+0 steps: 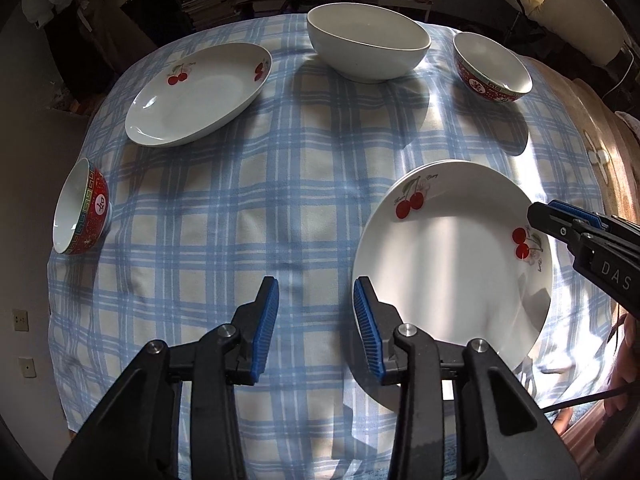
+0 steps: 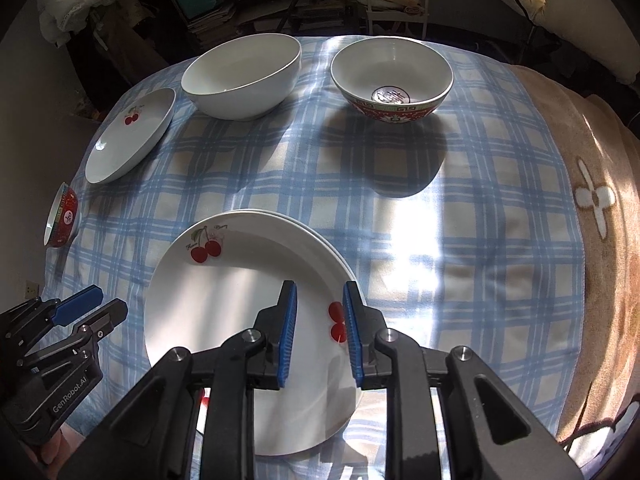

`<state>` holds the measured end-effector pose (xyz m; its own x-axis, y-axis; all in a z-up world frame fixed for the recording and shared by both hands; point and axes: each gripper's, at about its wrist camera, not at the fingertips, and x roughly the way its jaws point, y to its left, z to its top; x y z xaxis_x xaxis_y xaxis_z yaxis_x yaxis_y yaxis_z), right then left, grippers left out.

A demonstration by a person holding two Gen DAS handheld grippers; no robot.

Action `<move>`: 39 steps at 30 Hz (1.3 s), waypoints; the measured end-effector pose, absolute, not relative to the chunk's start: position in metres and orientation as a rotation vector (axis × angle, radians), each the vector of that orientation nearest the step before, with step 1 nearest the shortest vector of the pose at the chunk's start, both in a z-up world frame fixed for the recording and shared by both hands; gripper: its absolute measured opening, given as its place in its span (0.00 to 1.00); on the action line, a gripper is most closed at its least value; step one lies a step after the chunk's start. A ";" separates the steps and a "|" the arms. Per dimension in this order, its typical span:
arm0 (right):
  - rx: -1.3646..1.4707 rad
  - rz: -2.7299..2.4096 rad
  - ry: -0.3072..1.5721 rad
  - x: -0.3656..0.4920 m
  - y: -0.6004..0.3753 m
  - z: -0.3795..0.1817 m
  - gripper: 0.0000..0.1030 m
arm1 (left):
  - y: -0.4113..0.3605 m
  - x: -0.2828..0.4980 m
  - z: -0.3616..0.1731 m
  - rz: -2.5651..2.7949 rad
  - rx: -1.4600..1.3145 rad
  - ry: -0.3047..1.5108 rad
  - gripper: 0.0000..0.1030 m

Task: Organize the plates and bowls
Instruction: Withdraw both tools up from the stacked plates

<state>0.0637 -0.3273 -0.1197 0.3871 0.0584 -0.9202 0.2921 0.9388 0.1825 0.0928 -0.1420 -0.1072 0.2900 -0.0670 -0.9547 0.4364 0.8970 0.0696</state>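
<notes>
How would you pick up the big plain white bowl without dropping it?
Grip the big plain white bowl by its thin rim, coming down from above with one jaw inside and one outside. Its round, sloping sides are too wide and slippery to squeeze, and it stands upright and empty on the blue checked tablecloth, so the near rim is free.

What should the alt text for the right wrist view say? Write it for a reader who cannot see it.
The open right gripper hovers over stacked cherry plates on a blue plaid cloth. Beyond stand a white bowl, a red-patterned bowl and another cherry plate.
</notes>
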 end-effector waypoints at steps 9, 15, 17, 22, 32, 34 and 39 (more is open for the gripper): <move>0.326 -0.119 1.078 0.076 -0.303 -0.091 0.71 | -0.106 0.124 -0.076 -0.303 0.325 1.169 0.69; 0.339 -0.080 0.990 0.085 -0.289 -0.072 0.89 | -0.094 0.132 -0.049 -0.293 0.407 1.047 0.89; 0.327 -0.080 0.953 0.088 -0.285 -0.066 0.97 | -0.088 0.138 -0.042 -0.288 0.399 1.034 0.89; 0.337 -0.078 0.869 0.099 -0.280 -0.050 0.99 | -0.073 0.158 -0.027 -0.251 0.368 1.000 0.89; 0.314 -0.045 0.849 0.127 -0.267 -0.032 0.99 | -0.044 0.197 -0.010 -0.245 0.307 1.022 0.89; 0.293 -0.036 0.838 0.132 -0.261 -0.028 0.99 | -0.039 0.204 -0.005 -0.239 0.304 1.014 0.89; 0.263 -0.016 0.815 0.154 -0.251 -0.021 0.99 | -0.028 0.231 0.000 -0.221 0.294 1.006 0.89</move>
